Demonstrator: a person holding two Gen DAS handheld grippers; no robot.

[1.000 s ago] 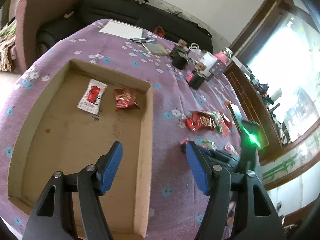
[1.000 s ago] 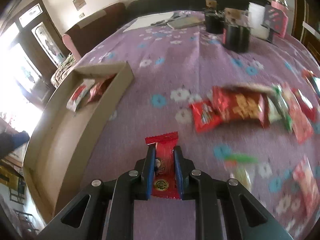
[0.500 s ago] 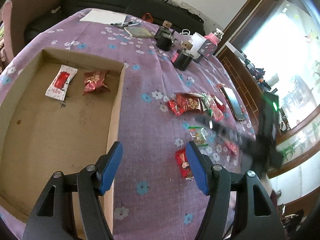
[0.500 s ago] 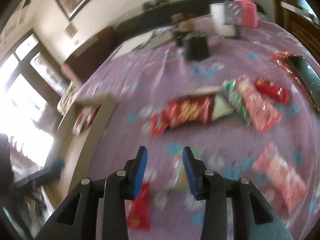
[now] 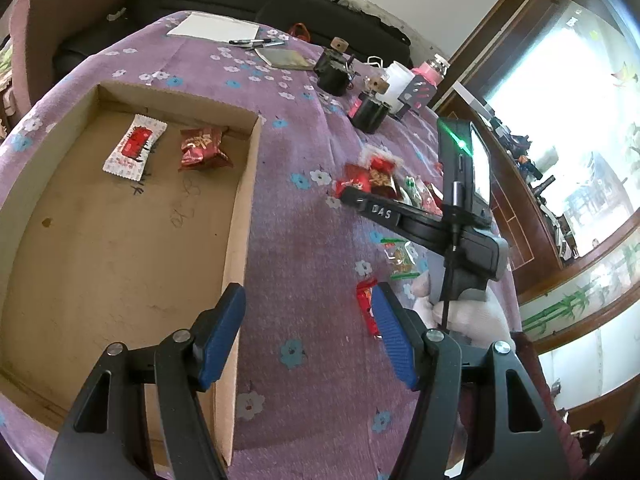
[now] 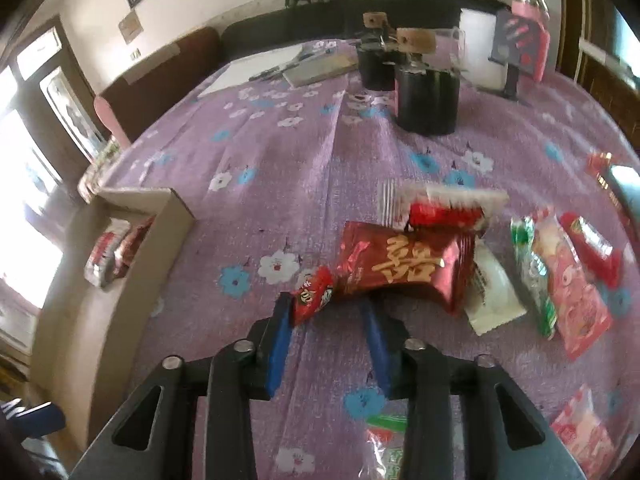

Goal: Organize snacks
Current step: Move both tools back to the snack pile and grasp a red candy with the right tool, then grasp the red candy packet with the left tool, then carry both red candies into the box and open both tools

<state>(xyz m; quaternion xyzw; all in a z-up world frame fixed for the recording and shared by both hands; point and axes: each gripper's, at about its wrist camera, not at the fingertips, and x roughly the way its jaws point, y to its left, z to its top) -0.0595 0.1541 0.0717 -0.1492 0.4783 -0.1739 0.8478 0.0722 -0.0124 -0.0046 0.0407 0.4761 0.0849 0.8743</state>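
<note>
A wide strip of purple cloth [image 5: 304,240] lies bare beside the cardboard tray [image 5: 240,216]. The left gripper [image 5: 308,332] hangs parted, empty, over its wall. The right gripper [image 6: 326,304] is closing, empty, at the snack pile [image 6: 400,268].

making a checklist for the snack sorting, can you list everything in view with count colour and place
cardboard box: one, brown, left on the table
snacks in box: two, one white-red, one dark red, far end
snack pile: several, red, green, pink, white packets, on the cloth right of the box
small red packet: one, lying apart from the pile by the left gripper's finger
tablecloth: one, purple with flowers
black canisters: two, far side of the table
paper: one white sheet, far edge, pens beside it
left gripper: open, empty
right gripper: jaws closing over the pile's near edge, nothing pressed yet
</note>
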